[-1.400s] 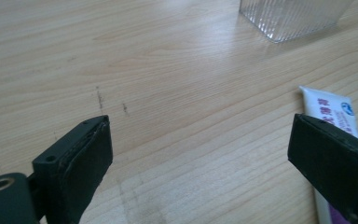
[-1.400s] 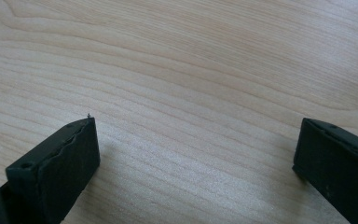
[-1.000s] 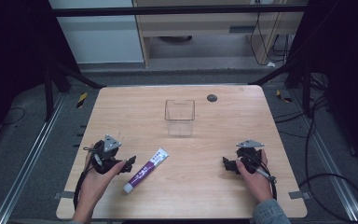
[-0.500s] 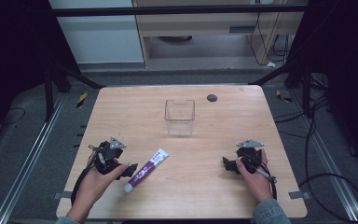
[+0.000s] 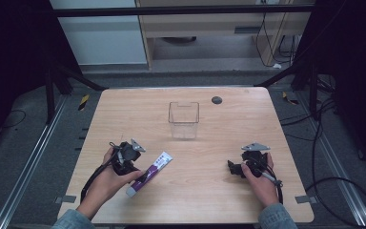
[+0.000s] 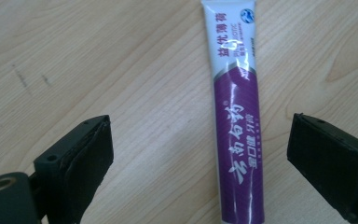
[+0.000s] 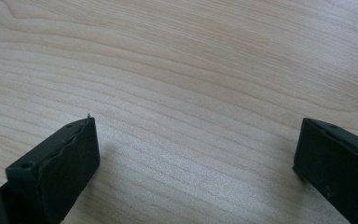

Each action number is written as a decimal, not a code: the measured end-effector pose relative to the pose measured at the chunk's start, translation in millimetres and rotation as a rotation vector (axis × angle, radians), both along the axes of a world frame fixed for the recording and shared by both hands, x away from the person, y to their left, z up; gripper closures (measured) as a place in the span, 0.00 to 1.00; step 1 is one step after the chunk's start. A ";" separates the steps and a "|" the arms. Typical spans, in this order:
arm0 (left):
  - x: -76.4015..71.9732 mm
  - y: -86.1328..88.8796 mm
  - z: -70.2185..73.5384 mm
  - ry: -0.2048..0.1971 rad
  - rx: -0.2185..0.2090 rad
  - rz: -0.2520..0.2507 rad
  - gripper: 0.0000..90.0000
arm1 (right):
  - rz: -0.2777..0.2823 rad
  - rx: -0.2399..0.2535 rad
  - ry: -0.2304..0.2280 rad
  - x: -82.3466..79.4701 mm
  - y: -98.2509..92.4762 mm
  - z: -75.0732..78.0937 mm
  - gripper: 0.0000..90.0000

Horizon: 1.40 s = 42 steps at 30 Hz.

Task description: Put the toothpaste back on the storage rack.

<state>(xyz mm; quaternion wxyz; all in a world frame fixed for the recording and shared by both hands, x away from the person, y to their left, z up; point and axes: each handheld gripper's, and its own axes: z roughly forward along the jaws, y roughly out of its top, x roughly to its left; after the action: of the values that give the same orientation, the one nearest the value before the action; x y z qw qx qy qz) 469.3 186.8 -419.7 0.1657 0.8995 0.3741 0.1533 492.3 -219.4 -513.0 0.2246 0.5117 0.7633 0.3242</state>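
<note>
Toothpaste, 1 tube (image 5: 148, 173), lies flat on the wooden table (image 5: 219, 200) in the high view, near the front edge on the person's left side, slanting from its lower end up and to the right. The left gripper (image 5: 132, 164) sits just beside the tube's left side, held in the person's left hand (image 5: 106, 180), with a black cable running back from it. The right gripper (image 5: 236, 169) rests on the table well apart from the tube, held in the right hand (image 5: 261, 177). Also on the table are 1 clear plastic box (image 5: 184, 119), standing upright near the middle toward the far side, and 1 small dark round disc (image 5: 216, 99) near the far edge. That makes 2 grippers, 2 hands, 1 tube, 1 box and 1 disc.

From the left gripper view, the left gripper (image 6: 200, 154) has its 2 black jaws spread wide, and the tube (image 6: 237, 130) lies between them, closer to the right jaw and touching neither. The tube is white at its far end and purple along the rest, with printed characters down its length.

From the right gripper view, the right gripper (image 7: 196, 154) also has its 2 jaws spread wide, with bare wood grain of the table (image 7: 191, 70) between them.
</note>
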 end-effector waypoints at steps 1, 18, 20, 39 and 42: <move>0.0 -3.6 -0.3 0.004 0.007 -0.011 0.08 | -0.002 0.007 0.005 -0.3 0.3 0.4 0.00; 22.7 -31.8 -16.0 0.089 0.008 -0.056 0.32 | 0.000 0.004 0.003 -0.1 0.2 0.2 0.00; 23.5 -35.6 -17.4 0.099 0.019 -0.071 0.34 | 0.000 0.004 0.003 0.0 0.1 0.2 0.00; 44.7 -46.5 -43.3 0.188 0.085 -0.065 0.49 | 0.001 0.004 0.004 0.1 0.1 0.2 0.00; 46.1 -46.8 -44.0 0.192 0.085 -0.065 0.51 | 0.001 0.004 0.004 0.1 0.1 0.3 0.00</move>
<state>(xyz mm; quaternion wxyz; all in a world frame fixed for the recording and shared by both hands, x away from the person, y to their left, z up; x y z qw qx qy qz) 515.5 139.9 -463.7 0.0959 0.9279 0.3520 0.0768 492.3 -219.3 -512.8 0.2217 0.5123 0.7633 0.3251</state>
